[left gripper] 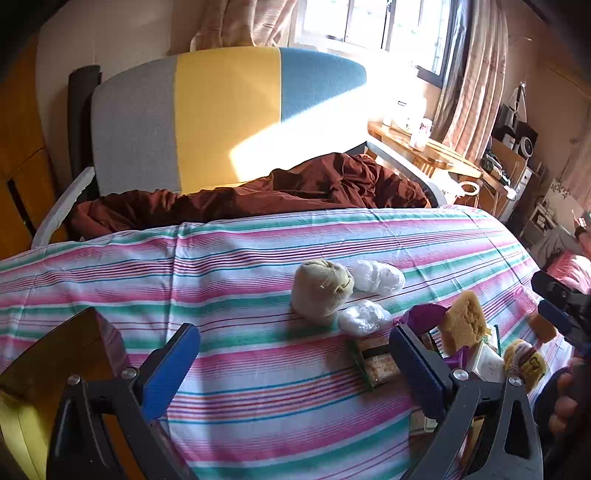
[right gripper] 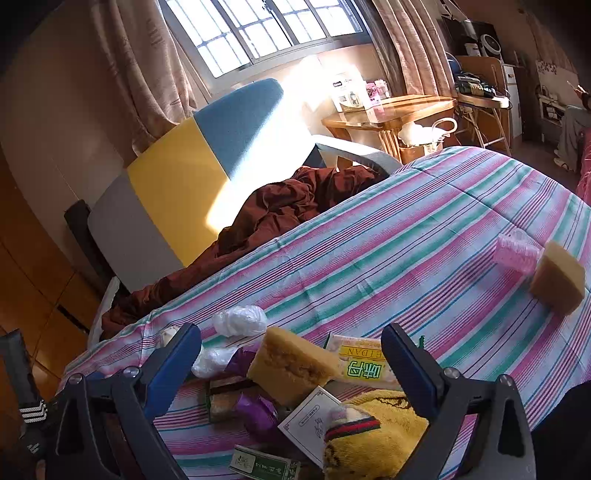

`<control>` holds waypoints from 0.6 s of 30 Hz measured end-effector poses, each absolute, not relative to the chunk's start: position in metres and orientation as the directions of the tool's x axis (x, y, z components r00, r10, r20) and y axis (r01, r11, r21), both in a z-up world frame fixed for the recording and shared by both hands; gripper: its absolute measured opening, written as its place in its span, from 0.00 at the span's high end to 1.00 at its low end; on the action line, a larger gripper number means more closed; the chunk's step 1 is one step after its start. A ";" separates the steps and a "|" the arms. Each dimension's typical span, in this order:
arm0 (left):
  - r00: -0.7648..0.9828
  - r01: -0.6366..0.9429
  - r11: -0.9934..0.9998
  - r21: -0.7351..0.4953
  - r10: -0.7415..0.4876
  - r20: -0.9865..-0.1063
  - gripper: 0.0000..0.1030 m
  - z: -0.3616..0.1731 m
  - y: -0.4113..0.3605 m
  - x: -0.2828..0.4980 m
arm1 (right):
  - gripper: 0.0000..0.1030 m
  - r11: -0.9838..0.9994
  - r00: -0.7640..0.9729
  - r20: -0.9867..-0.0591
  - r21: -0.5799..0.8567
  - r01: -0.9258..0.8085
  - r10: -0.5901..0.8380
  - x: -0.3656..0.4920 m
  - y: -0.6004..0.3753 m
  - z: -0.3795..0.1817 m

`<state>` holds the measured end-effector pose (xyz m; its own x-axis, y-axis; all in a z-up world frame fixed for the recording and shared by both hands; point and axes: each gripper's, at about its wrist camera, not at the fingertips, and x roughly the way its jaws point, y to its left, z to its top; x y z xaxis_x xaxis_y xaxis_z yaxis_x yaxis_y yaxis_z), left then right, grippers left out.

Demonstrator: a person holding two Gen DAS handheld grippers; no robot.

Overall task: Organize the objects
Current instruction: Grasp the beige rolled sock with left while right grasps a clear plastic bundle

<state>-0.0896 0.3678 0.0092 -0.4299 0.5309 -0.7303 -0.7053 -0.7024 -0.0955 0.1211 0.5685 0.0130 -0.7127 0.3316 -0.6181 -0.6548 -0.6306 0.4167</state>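
- Sorting looks barely started: both hand-held grippers, left and right, gape wide and empty.
- Right hovers above the lower-centre pile; the sponge seems the next grab.

This is a lived-in bedroom in a home. A bed with a striped sheet fills the near view, a rumpled maroon blanket beyond it against a grey, yellow and blue headboard. Far off, curtains frame a barred window, and a wooden side table with clutter stands at right.
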 end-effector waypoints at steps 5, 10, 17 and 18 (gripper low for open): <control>-0.434 -0.717 -0.694 -0.064 0.517 -0.738 0.00 -0.006 0.407 -0.104 | 0.03 -0.615 -0.723 -0.619 0.451 -0.647 0.307 0.125 0.574 0.010; -0.410 -0.722 -0.689 -0.065 0.502 -0.761 0.00 -0.028 0.440 -0.126 | 0.03 -0.604 -0.718 -0.623 0.455 -0.654 0.309 0.126 0.575 0.008; -0.299 -0.698 -0.699 -0.155 0.482 -0.824 0.49 -0.067 0.444 -0.151 | 0.03 -0.585 -0.681 -0.652 0.424 -0.691 0.333 0.126 0.580 0.001; -0.304 -0.696 -0.701 -0.160 0.488 -0.818 0.49 -0.066 0.438 -0.148 | 0.03 -0.577 -0.675 -0.654 0.420 -0.700 0.342 0.126 0.582 0.000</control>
<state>-0.1476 0.4378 -0.0656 -0.3037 0.4881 -0.8183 -0.6955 -0.7005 -0.1597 0.1260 0.5821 0.0001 -0.6745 0.3417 -0.6544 -0.7001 -0.5773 0.4202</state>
